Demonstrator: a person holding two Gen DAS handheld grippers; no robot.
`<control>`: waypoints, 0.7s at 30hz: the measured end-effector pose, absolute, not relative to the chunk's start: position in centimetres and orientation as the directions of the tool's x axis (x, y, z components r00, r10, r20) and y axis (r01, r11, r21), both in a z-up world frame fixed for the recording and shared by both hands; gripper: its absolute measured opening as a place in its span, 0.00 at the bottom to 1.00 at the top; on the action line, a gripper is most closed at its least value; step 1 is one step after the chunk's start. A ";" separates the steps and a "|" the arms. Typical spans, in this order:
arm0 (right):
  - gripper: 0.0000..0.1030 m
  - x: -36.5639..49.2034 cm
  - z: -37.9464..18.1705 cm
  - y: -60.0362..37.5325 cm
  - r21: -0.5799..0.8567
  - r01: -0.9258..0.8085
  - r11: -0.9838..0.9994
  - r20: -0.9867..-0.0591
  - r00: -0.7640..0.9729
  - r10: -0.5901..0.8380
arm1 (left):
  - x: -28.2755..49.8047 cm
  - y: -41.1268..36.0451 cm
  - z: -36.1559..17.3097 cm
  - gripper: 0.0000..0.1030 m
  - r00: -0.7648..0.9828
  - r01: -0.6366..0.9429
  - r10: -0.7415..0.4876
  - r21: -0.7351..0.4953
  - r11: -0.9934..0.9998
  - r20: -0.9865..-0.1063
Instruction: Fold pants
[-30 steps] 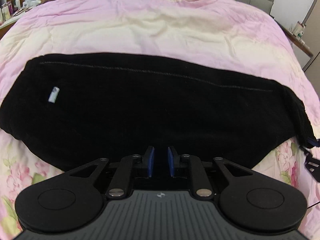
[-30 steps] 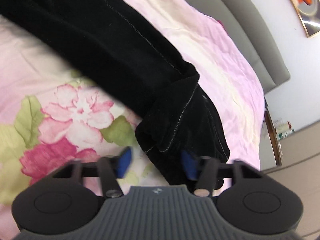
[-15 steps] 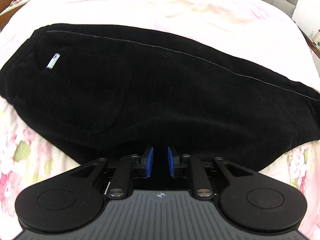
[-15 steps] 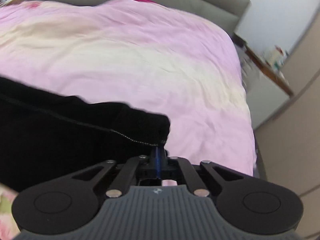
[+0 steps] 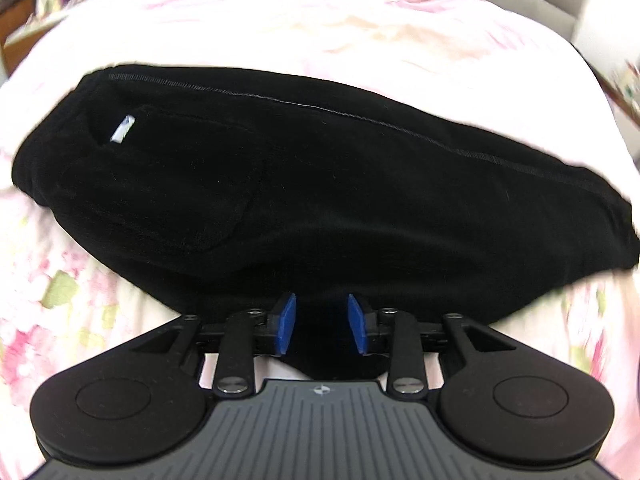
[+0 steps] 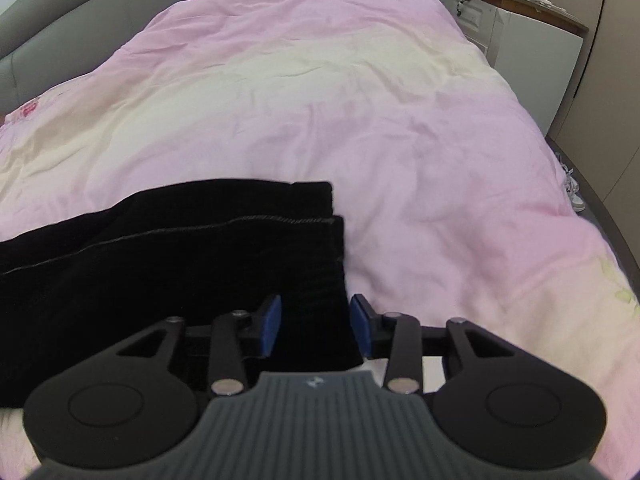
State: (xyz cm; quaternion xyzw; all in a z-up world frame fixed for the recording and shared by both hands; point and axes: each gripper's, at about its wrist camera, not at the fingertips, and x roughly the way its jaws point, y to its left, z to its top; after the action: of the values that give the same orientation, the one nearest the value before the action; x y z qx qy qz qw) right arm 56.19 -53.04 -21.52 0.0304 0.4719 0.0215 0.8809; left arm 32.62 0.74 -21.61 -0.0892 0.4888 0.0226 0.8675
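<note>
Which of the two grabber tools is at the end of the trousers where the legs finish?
The right gripper: the black pants end squarely at their hems there, while the left gripper faces their long middle edge.

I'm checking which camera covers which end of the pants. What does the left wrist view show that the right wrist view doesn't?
Only the left wrist view shows the white tag and the floral print on the bedding. Only the right wrist view shows the leg hems, the bedside shelf and shoes on the floor. Both show the black pants on the pink quilt, with each gripper's jaws open: left gripper, right gripper.
</note>
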 end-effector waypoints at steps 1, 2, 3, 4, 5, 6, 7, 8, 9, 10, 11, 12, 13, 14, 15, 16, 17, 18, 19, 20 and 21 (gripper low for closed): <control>0.35 55.2 -21.6 -52.4 0.083 -0.017 0.996 -0.833 0.547 0.079 | 32.0 0.4 -21.7 0.46 0.518 -0.105 -0.043 -0.113 0.988 -0.854; 0.35 53.7 -21.7 -51.4 0.097 -0.025 0.995 -0.841 0.533 0.095 | 31.5 0.0 -21.8 0.47 0.516 -0.079 -0.042 -0.096 0.992 -0.856; 0.35 52.6 -21.9 -50.5 0.117 -0.035 0.993 -0.846 0.521 0.118 | 30.9 -0.3 -21.9 0.49 0.517 -0.053 -0.046 -0.085 0.995 -0.855; 0.36 51.5 -21.9 -49.4 0.142 -0.048 0.989 -0.845 0.514 0.147 | 30.2 -0.6 -22.1 0.52 0.519 -0.031 -0.048 -0.075 0.997 -0.854; 0.36 50.4 -22.0 -48.1 0.168 -0.064 0.984 -0.844 0.506 0.177 | 29.6 -1.0 -22.4 0.54 0.519 -0.011 -0.051 -0.066 0.998 -0.853; 0.37 49.5 -22.2 -46.8 0.190 -0.081 0.978 -0.844 0.495 0.205 | 29.2 -1.4 -22.8 0.60 0.519 0.012 -0.057 -0.059 0.998 -0.853; 0.40 48.7 -22.4 -45.4 0.209 -0.093 0.974 -0.842 0.489 0.227 | 28.9 -1.8 -23.2 0.63 0.520 0.031 -0.057 -0.048 0.998 -0.852; 0.41 47.8 -22.6 -43.7 0.232 -0.108 0.967 -0.838 0.482 0.255 | 28.7 -2.2 -23.9 0.63 0.521 0.040 -0.038 -0.020 0.999 -0.852; 0.44 47.0 -22.7 -42.1 0.252 -0.126 0.959 -0.835 0.473 0.282 | 28.5 -2.8 -24.4 0.63 0.521 0.038 -0.007 0.015 0.999 -0.854; 0.45 46.2 -22.9 -40.4 0.267 -0.145 0.953 -0.832 0.464 0.304 | 28.7 -3.2 -25.0 0.62 0.524 0.029 0.023 0.044 0.999 -0.852; 0.46 45.3 -23.1 -38.4 0.280 -0.167 0.945 -0.828 0.456 0.326 | 29.1 -3.3 -25.5 0.60 0.526 0.004 0.044 0.055 0.998 -0.849; 0.46 44.5 -23.4 -36.6 0.293 -0.188 0.938 -0.825 0.445 0.347 | 29.5 -3.2 -25.8 0.57 0.526 -0.029 0.049 0.039 0.999 -0.849; 0.47 43.7 -23.6 -34.7 0.305 -0.210 0.929 -0.823 0.433 0.368 | 29.8 -3.0 -25.7 0.49 0.535 -0.054 0.026 -0.004 0.999 -0.844; 0.48 42.9 -23.7 -33.0 0.314 -0.227 0.922 -0.820 0.424 0.384 | 29.9 -2.7 -25.6 0.42 0.553 -0.076 -0.004 -0.055 0.996 -0.833; 0.50 42.1 -23.9 -31.4 0.323 -0.245 0.914 -0.818 0.414 0.400 | 30.0 -2.4 -25.2 0.22 0.567 -0.121 0.005 -0.077 0.990 -0.824; 0.51 41.3 -24.3 -29.6 0.329 -0.266 0.906 -0.816 0.402 0.415 | 30.0 -2.0 -24.8 0.14 0.576 -0.150 0.002 -0.103 0.983 -0.818; 0.52 40.4 -24.5 -28.0 0.331 -0.286 0.899 -0.816 0.391 0.425 | 29.9 -1.5 -24.0 0.11 0.591 -0.160 -0.028 -0.152 0.975 -0.806; 0.53 39.7 -24.6 -26.8 0.332 -0.302 0.893 -0.818 0.380 0.433 | 29.6 -1.3 -23.2 0.11 0.606 -0.151 -0.034 -0.157 0.976 -0.795; 0.53 38.9 -24.7 -25.3 0.331 -0.323 0.887 -0.821 0.366 0.439 | 29.5 -1.4 -22.5 0.10 0.607 -0.128 -0.030 -0.135 0.983 -0.794; 0.53 38.3 -24.7 -24.2 0.322 -0.344 0.882 -0.824 0.357 0.439 | 29.4 -1.2 -22.3 0.10 0.591 -0.112 -0.040 -0.131 0.985 -0.805; 0.53 37.9 -24.7 -23.3 0.307 -0.362 0.880 -0.828 0.354 0.435 | 29.5 -0.9 -22.7 0.10 0.561 -0.108 -0.060 -0.145 0.984 -0.826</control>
State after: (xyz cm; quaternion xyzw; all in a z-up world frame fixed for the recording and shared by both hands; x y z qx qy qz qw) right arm 37.86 -23.31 -24.71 0.0351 0.5141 0.2424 0.8220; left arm 29.50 -0.93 -22.69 -0.0896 0.4684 0.0138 0.8788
